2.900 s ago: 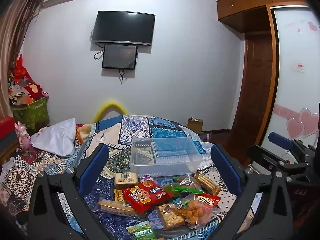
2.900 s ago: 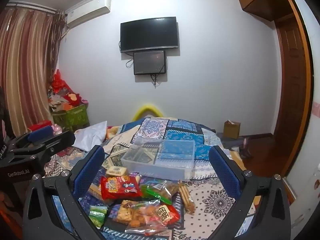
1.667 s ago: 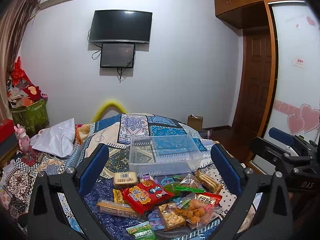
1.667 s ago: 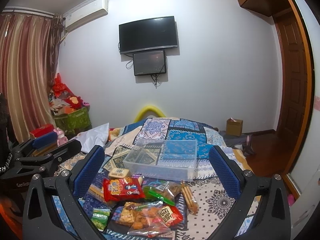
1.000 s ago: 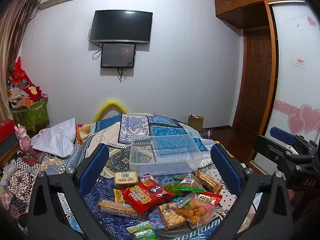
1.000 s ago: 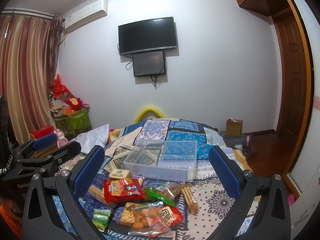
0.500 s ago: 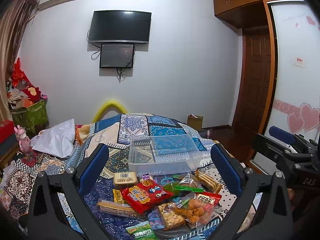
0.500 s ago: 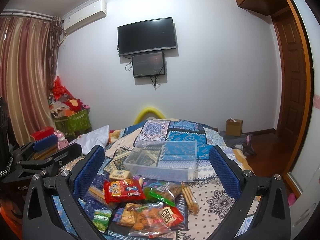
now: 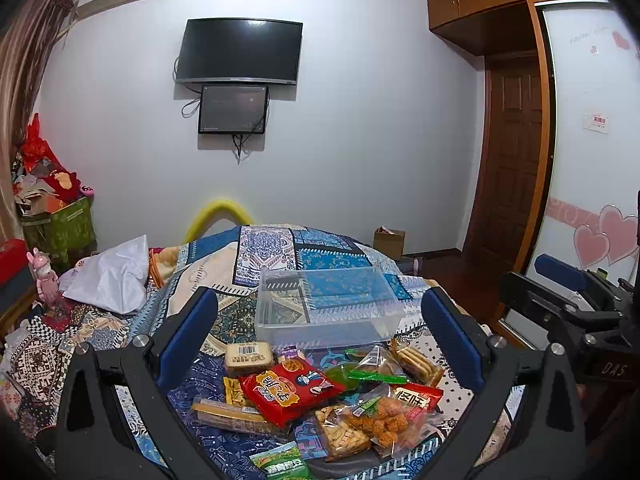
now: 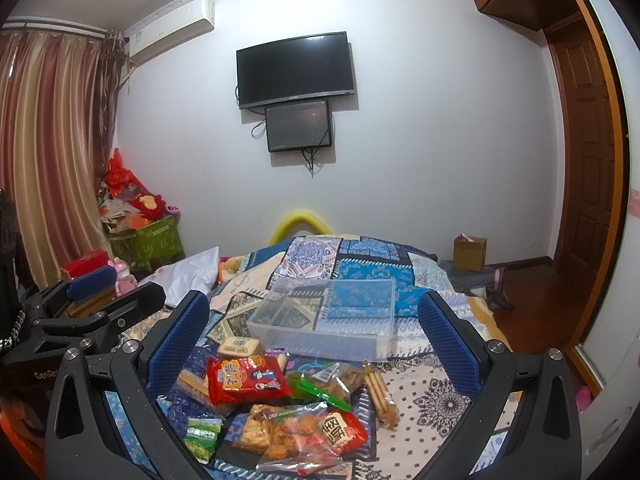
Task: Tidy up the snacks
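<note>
Just before the clear box [image 9: 328,308] on the bed [image 9: 264,248], the snacks [image 9: 296,390] lie piled; my left gripper [image 9: 320,332] and right gripper [image 10: 312,332] both hover spread wide, holding nothing.

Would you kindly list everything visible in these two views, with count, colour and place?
clear plastic bin: 1, transparent, empty, on the bed behind the snacks
red snack bag: 1, red, top of the pile
tan barcode pack: 1, tan, just in front of the bin
green packet: 1, green, nearest edge of the pile
fried-snack bag: 1, clear with orange pieces, right front
biscuit sleeve: 1, clear, right of the pile
patchwork bedspread: 1, blue and cream, under everything
televisions: 2, black, on the wall
cardboard box: 1, brown, on the floor at the wall
left hand-held gripper: 1, black with blue pads, open above the snacks
right hand-held gripper: 1, same, open
</note>
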Action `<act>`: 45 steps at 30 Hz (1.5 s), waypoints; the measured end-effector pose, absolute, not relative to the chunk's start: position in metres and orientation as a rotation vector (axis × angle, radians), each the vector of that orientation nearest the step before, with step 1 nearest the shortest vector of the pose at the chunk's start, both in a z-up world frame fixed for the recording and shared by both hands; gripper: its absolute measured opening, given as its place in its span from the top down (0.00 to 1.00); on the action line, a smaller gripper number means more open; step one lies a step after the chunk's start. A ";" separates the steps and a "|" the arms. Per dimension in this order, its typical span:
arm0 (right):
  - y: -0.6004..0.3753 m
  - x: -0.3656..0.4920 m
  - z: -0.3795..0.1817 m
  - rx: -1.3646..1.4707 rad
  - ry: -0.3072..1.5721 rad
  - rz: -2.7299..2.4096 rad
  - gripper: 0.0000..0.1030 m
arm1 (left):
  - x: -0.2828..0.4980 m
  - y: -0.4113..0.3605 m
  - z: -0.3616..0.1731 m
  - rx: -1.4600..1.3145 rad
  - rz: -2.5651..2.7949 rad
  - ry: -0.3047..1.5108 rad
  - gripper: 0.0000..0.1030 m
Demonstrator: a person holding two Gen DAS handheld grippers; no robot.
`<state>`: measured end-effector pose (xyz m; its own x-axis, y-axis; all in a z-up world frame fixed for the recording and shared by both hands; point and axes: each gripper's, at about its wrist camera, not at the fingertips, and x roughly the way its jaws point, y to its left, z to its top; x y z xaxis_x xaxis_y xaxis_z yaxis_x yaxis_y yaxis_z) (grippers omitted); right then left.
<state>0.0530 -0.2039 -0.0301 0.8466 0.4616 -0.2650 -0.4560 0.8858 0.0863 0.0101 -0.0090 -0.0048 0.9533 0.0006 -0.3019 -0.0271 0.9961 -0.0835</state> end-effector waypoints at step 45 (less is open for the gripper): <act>-0.222 0.178 -0.169 -0.027 0.816 0.433 0.39 | 0.146 0.043 -0.181 -0.209 0.028 0.894 0.19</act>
<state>0.1778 -0.2219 -0.1689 0.6032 0.3637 -0.7099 -0.3841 0.9124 0.1411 0.1461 0.0432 -0.1813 0.6273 -0.0632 -0.7762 -0.1112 0.9792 -0.1695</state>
